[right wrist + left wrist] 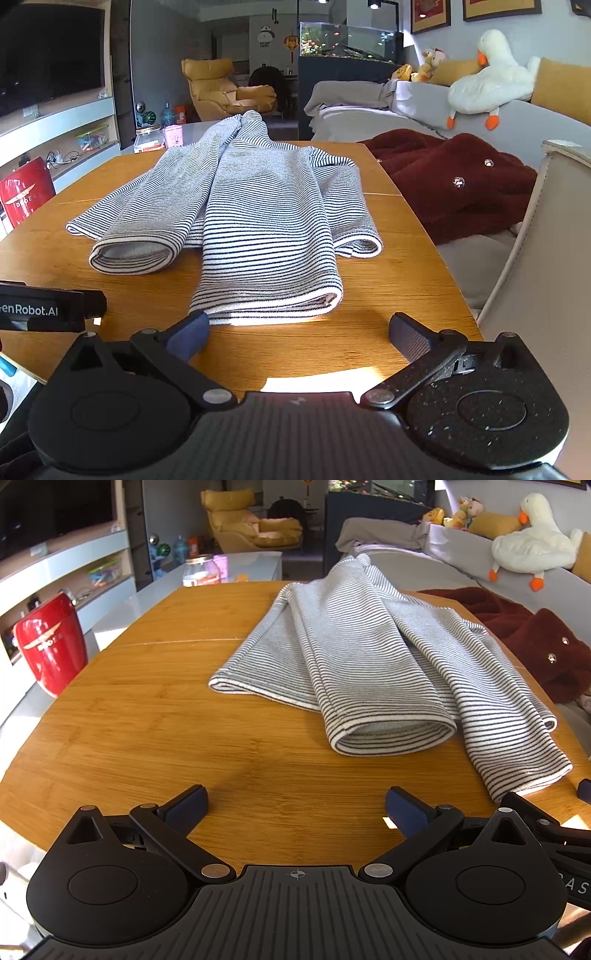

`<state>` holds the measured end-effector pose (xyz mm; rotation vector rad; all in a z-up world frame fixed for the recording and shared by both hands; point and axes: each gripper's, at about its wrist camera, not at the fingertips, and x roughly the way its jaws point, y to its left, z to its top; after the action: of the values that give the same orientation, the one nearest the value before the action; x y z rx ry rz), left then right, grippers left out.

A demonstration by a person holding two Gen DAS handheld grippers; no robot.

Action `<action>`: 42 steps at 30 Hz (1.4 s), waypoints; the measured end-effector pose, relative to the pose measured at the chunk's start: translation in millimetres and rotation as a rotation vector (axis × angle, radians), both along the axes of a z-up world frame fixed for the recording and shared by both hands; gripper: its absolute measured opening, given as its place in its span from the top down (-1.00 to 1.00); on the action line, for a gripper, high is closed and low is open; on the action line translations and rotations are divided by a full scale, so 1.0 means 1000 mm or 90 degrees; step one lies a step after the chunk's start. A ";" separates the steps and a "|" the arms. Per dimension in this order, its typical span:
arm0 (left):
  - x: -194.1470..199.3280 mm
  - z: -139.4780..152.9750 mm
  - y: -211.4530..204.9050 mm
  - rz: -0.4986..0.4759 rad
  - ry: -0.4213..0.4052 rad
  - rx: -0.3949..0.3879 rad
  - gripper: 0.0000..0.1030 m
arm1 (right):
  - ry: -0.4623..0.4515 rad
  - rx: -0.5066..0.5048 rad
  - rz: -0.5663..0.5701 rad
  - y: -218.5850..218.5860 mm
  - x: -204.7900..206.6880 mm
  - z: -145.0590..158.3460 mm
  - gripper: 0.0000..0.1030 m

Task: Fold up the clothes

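The red barrel-shaped ceramic stool [50, 642] is standing at nine o'clock, partly cut off behind the round bamboo-wood table [155, 716]. The left gripper [295, 806] is hovering at six o'clock, its blue-padded fingers [190, 805] spread apart and holding nothing. The grey-and-white striped knit garment [354, 672] is lying rumpled from centre toward two o'clock, its far end hidden in folds. The right gripper [299, 332] is likewise gaping empty just short of the cloth's near hem.

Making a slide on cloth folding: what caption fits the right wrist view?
Open right gripper faces the striped garment lying loosely on the wooden table.
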<state>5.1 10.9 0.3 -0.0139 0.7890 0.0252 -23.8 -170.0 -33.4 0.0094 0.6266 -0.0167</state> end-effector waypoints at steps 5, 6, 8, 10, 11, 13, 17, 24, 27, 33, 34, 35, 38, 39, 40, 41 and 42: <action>-0.001 0.000 0.000 0.001 -0.004 0.001 -1.00 | -0.001 0.000 0.010 0.000 0.000 0.000 -1.00; -0.001 0.000 0.001 0.001 -0.004 0.001 -1.00 | -0.002 0.000 0.013 0.000 -0.001 0.000 -1.00; -0.002 0.001 0.003 -0.001 -0.004 0.001 -1.00 | -0.004 0.000 0.020 0.001 -0.001 -0.001 -1.00; -0.002 0.000 0.000 -0.001 -0.004 0.001 -1.00 | -0.003 0.000 0.028 0.001 -0.001 -0.001 -1.00; -0.003 0.000 0.001 -0.001 -0.005 0.000 -1.00 | -0.002 0.000 0.030 0.002 -0.001 0.000 -1.00; -0.004 0.000 0.001 0.000 -0.007 0.000 -1.00 | 0.000 0.001 0.031 0.002 -0.001 0.000 -1.00; -0.003 0.000 0.001 0.001 -0.008 -0.001 -1.00 | -0.002 0.001 0.029 0.002 -0.002 0.000 -1.00; -0.002 0.000 0.001 -0.001 -0.009 0.000 -1.00 | -0.005 -0.002 0.028 0.002 -0.002 -0.001 -1.00; -0.002 0.000 0.001 -0.001 -0.009 0.000 -1.00 | -0.009 -0.003 0.025 0.002 -0.003 -0.001 -1.00; -0.002 0.000 0.002 -0.005 -0.008 -0.001 -1.00 | -0.006 -0.002 0.024 0.003 -0.003 0.000 -1.00; -0.002 0.000 0.002 -0.005 -0.010 -0.001 -1.00 | -0.004 -0.002 0.023 0.002 -0.002 0.000 -1.00; -0.003 0.000 0.002 -0.005 -0.011 -0.001 -1.00 | -0.003 -0.002 0.023 0.002 -0.002 0.000 -1.00; -0.003 0.000 0.002 -0.006 -0.012 0.000 -1.00 | 0.001 -0.001 0.022 0.002 -0.002 0.001 -1.00; -0.003 0.000 0.002 -0.006 -0.012 0.000 -1.00 | 0.002 -0.001 0.022 0.002 -0.002 0.001 -1.00; -0.003 0.000 0.001 -0.006 -0.012 0.000 -1.00 | 0.001 -0.001 0.022 0.002 -0.001 0.001 -1.00; -0.003 0.000 0.001 -0.006 -0.013 0.001 -1.00 | 0.001 -0.001 0.022 0.002 -0.001 0.001 -1.00; -0.003 0.000 0.001 -0.006 -0.013 0.001 -1.00 | 0.001 -0.001 0.022 0.002 -0.001 0.001 -1.00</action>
<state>2.4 11.7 0.6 -0.0090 0.7691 0.0165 -25.2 -167.8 -32.7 -0.0034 0.6275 0.0164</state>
